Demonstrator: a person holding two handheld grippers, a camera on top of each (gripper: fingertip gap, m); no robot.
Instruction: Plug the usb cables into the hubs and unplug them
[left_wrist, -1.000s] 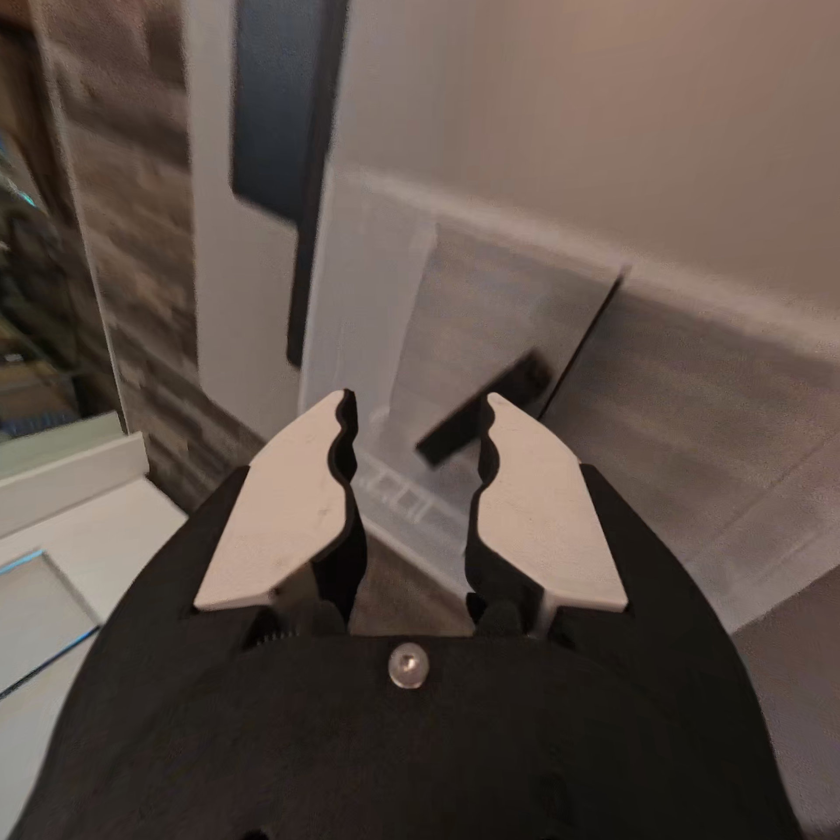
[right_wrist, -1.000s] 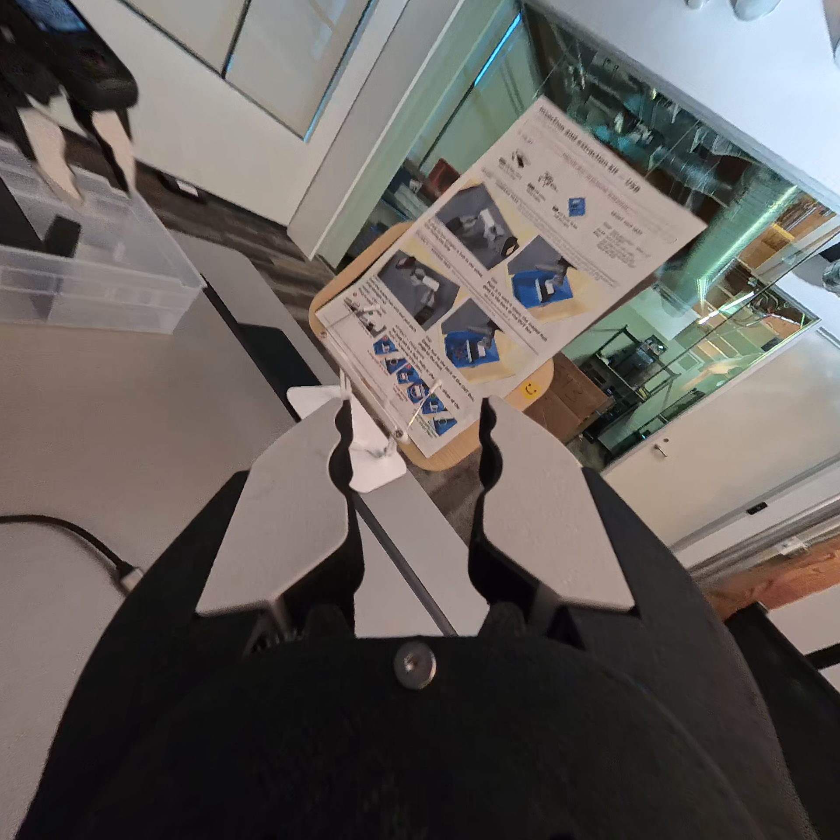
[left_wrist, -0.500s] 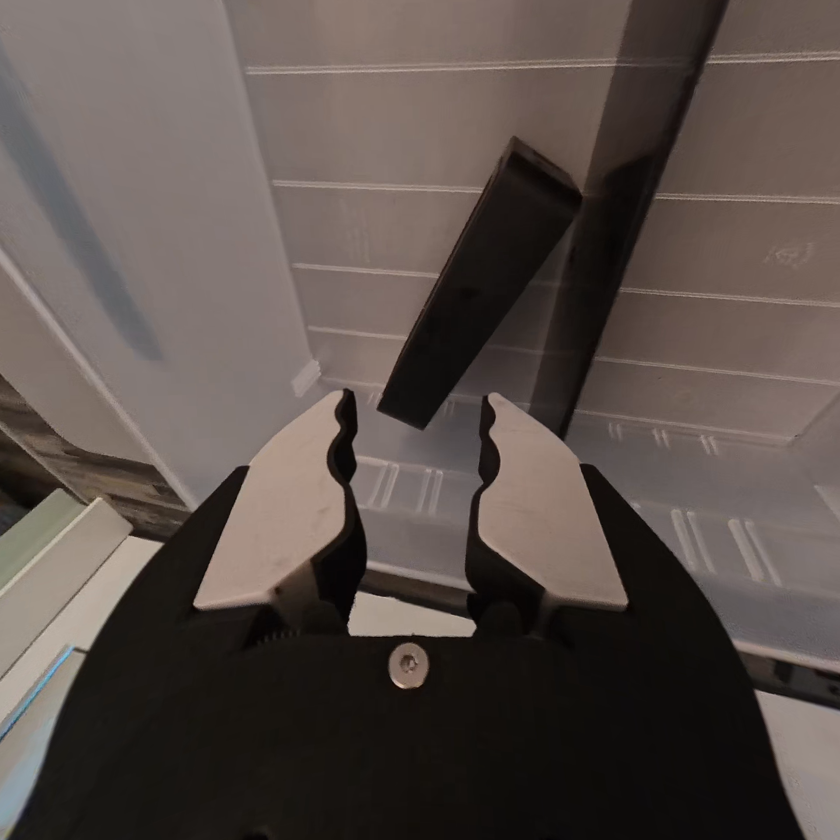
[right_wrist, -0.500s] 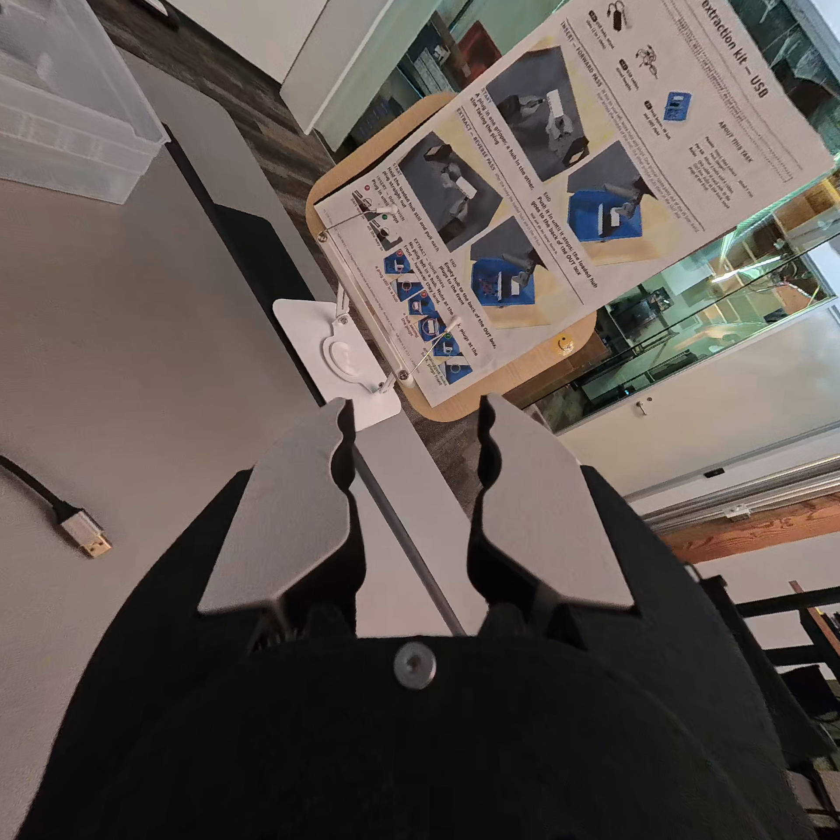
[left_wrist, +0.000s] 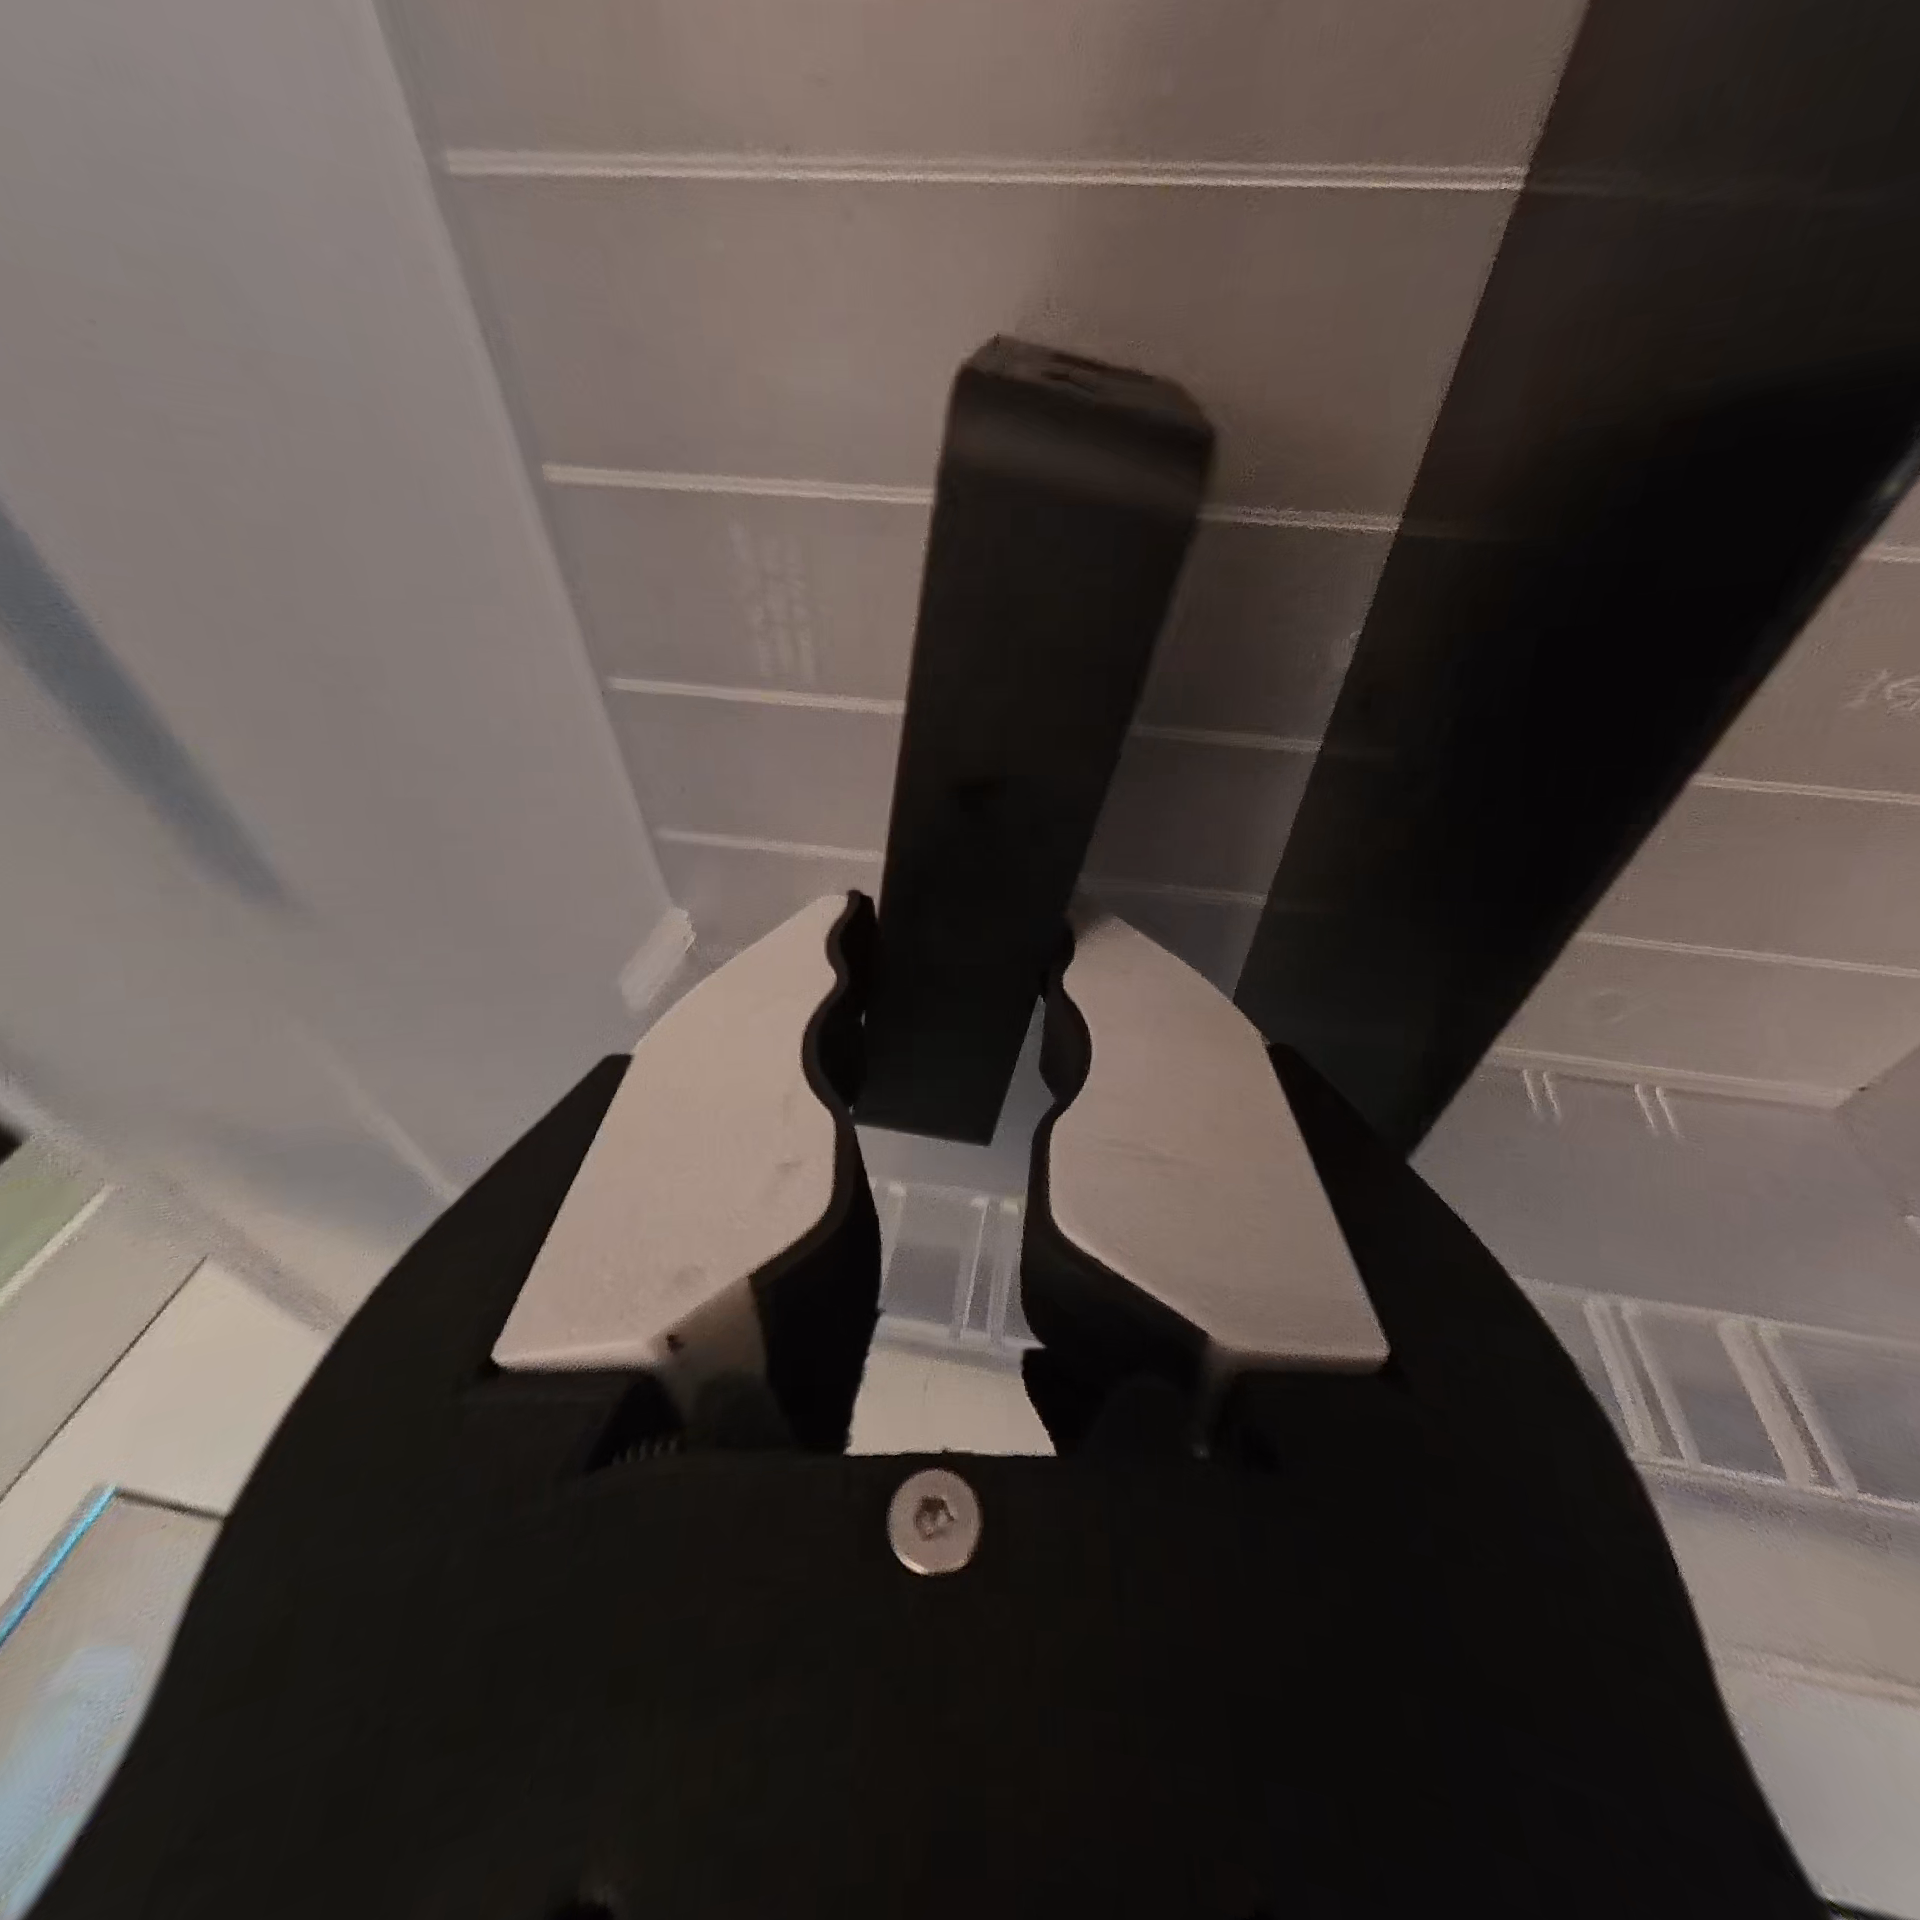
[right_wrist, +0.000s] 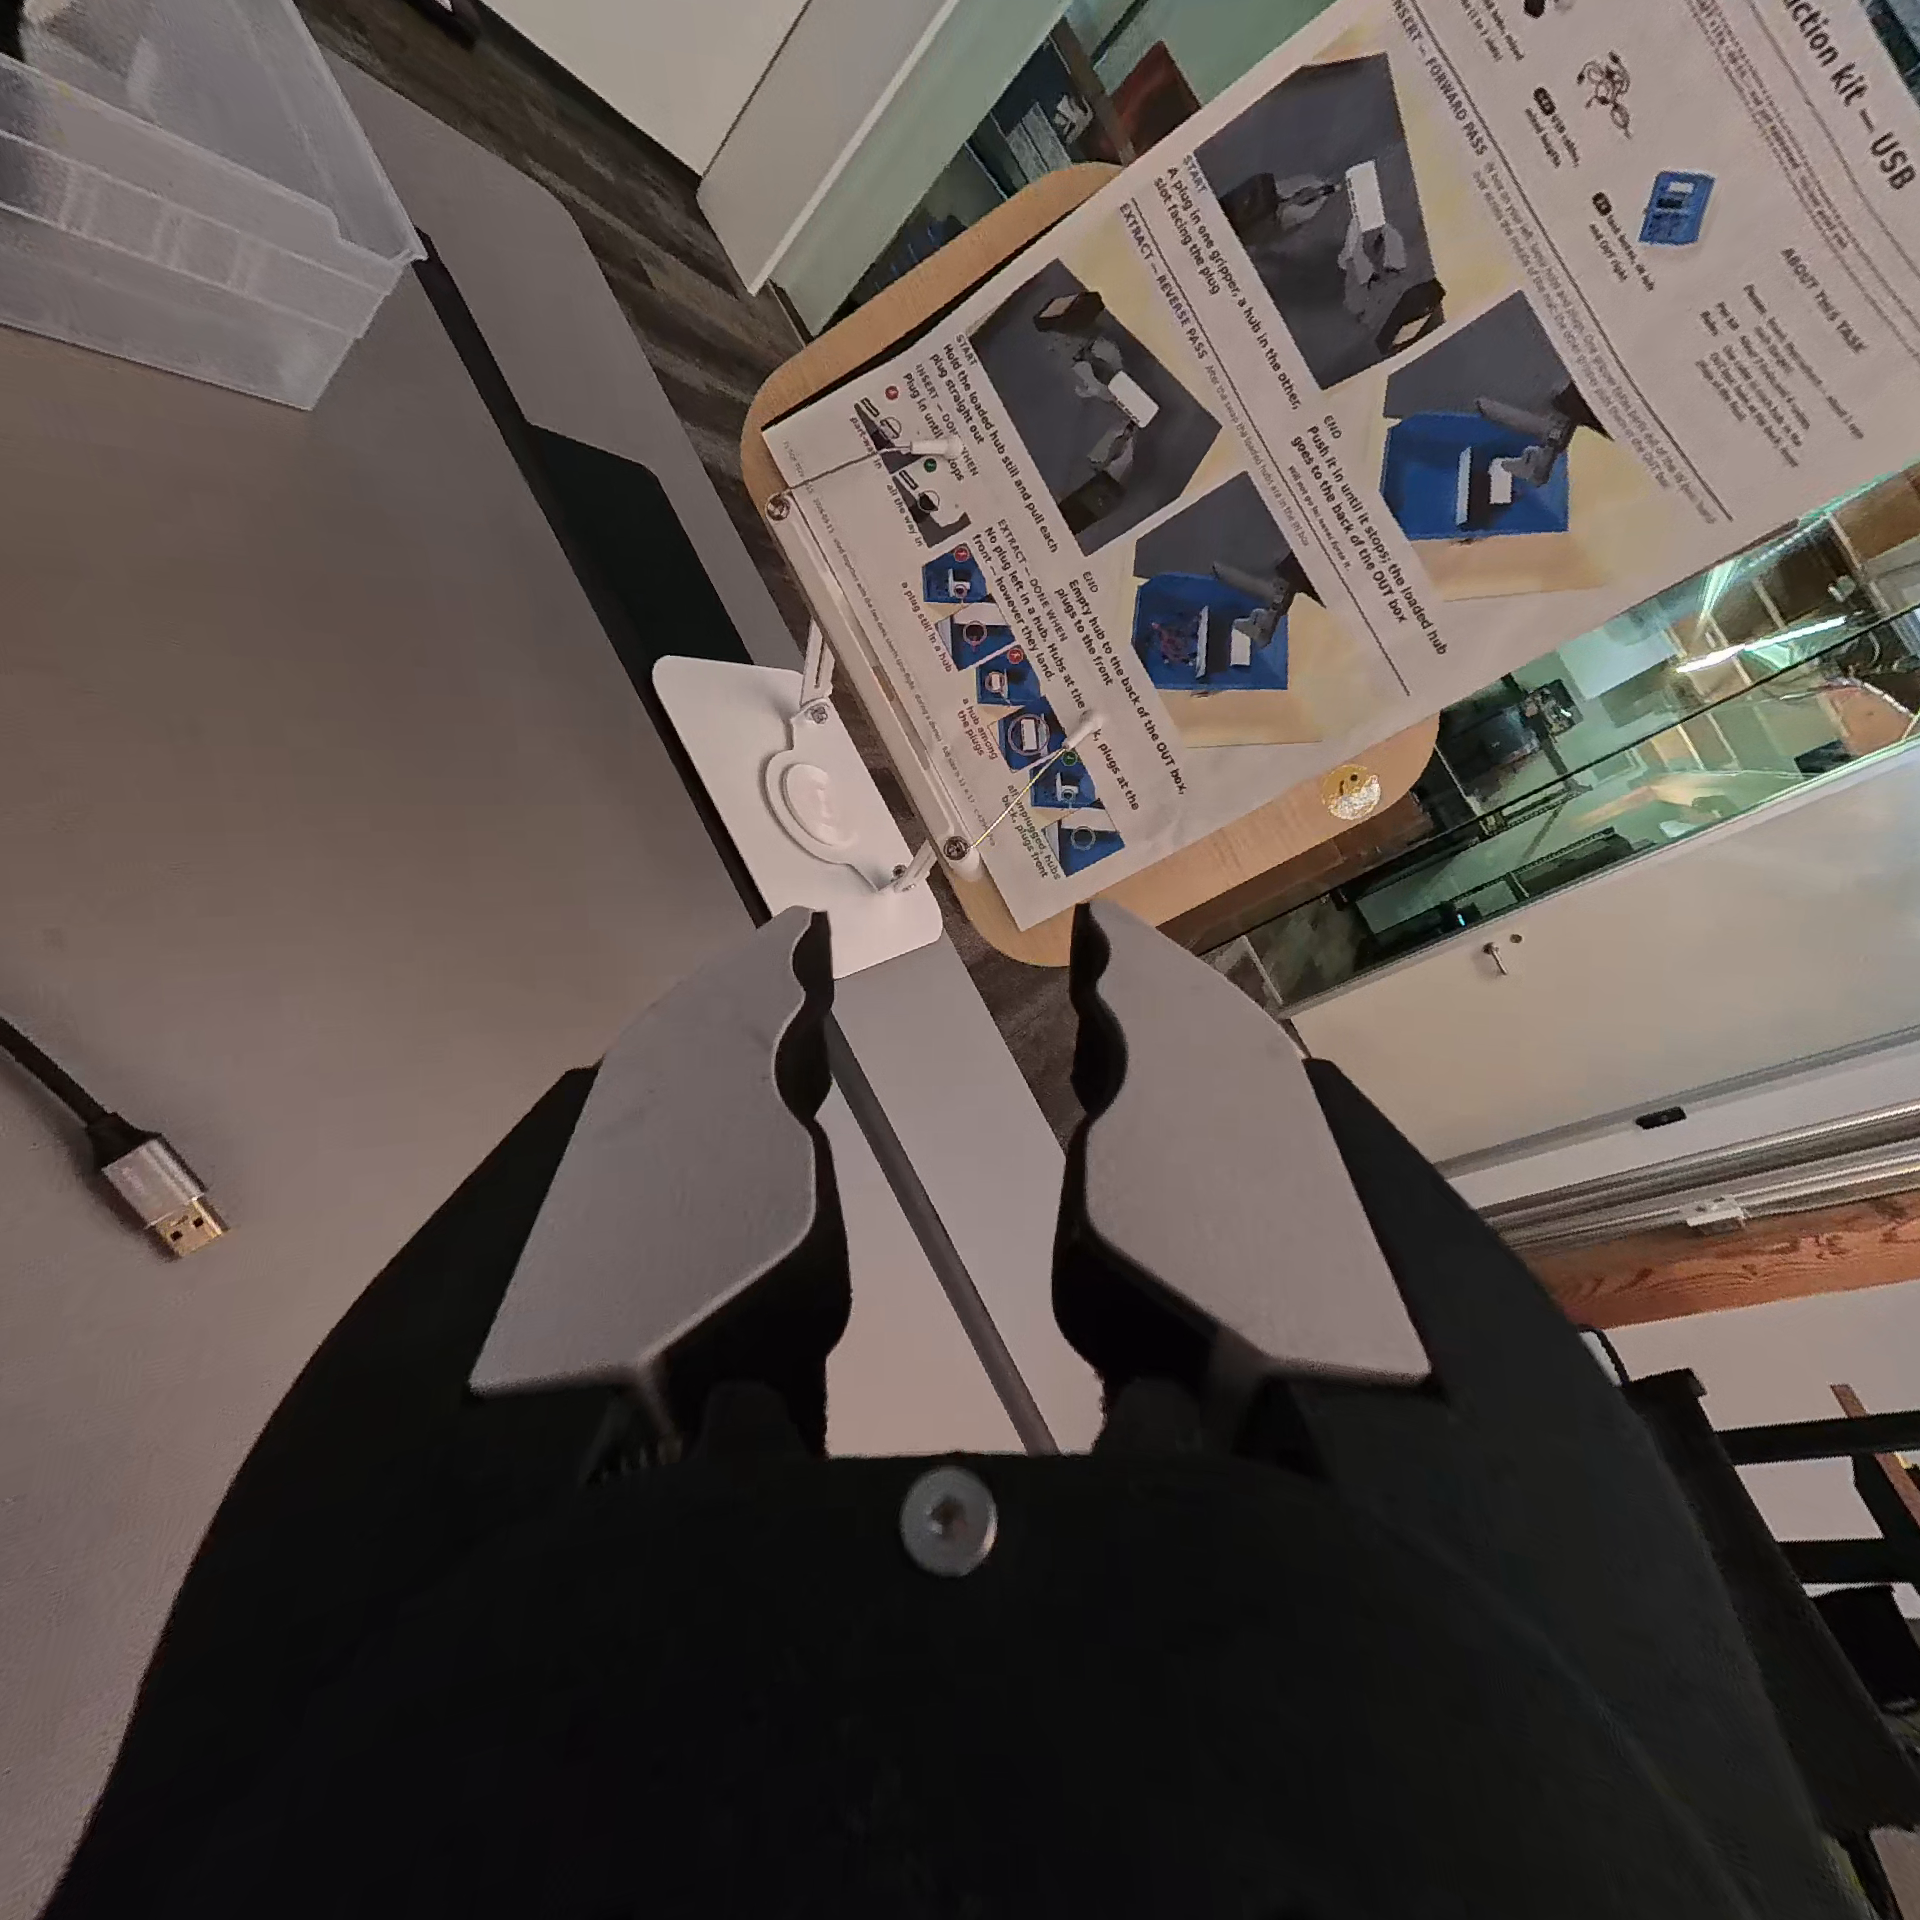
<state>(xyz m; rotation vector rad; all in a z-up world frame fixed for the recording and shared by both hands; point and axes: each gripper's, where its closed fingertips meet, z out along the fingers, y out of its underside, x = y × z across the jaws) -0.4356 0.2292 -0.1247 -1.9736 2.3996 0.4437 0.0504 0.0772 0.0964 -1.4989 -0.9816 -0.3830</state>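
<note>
In the left wrist view a long black USB hub (left_wrist: 1039, 644) lies in a clear plastic bin (left_wrist: 727, 312). My left gripper (left_wrist: 956, 935) is shut on the hub's near end, with both pads against its sides. In the right wrist view my right gripper (right_wrist: 951, 935) is open and empty over the far edge of the grey table (right_wrist: 312, 727). A USB cable with a silver plug (right_wrist: 166, 1205) lies on the table to the left of the right gripper, apart from it.
A dark bar (left_wrist: 1558, 623) runs beside the hub on its right. The clear bin also shows at the table's top left (right_wrist: 208, 208). A printed instruction sheet (right_wrist: 1299, 468) stands on a white base (right_wrist: 769, 800) at the table's edge, with a round wooden top (right_wrist: 1195, 894) behind it. There is about 55 centimetres between the tips of the two grippers.
My left gripper moved in over the hub, lined up with it, and its jaws came together on the hub's near end. My right gripper shifted slightly and its jaws narrowed a little, still empty.
</note>
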